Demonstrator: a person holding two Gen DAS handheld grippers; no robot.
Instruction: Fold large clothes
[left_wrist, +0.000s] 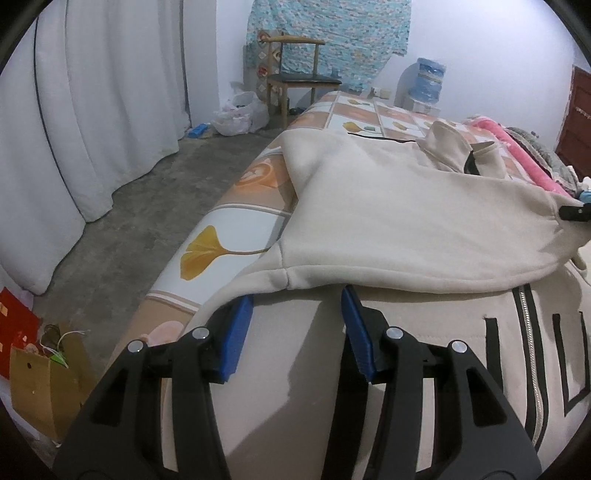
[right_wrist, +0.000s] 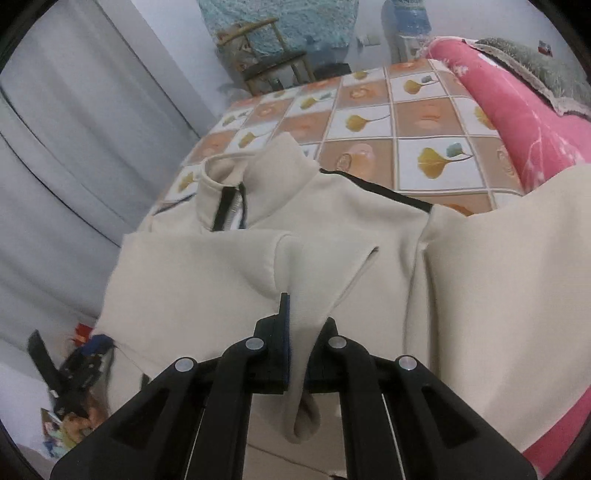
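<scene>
1. The cream jacket (right_wrist: 207, 288) lies spread on the bed (right_wrist: 428, 122).
2. The right gripper (right_wrist: 303, 332) pinches a jacket fold.
3. The left gripper (left_wrist: 297, 314) hovers over the jacket, spread, gripping nothing.

We are in a bedroom of a home. A bed (left_wrist: 229, 236) fills most of what we see, spread with a sheet of orange and white squares printed with ginkgo leaves, and a pink blanket (right_wrist: 524, 110) is bunched along its far side. White curtains (left_wrist: 92, 110) hang to a bare concrete floor (left_wrist: 140, 206). Against the pale wall stand a wooden chair (left_wrist: 299, 81) with a dark seat and a water dispenser (left_wrist: 424, 85) carrying a blue bottle. A patterned turquoise cloth (left_wrist: 332, 37) hangs on that wall, and we see a plastic bag (left_wrist: 242, 114) and paper bags (left_wrist: 44, 376) on the floor.
</scene>
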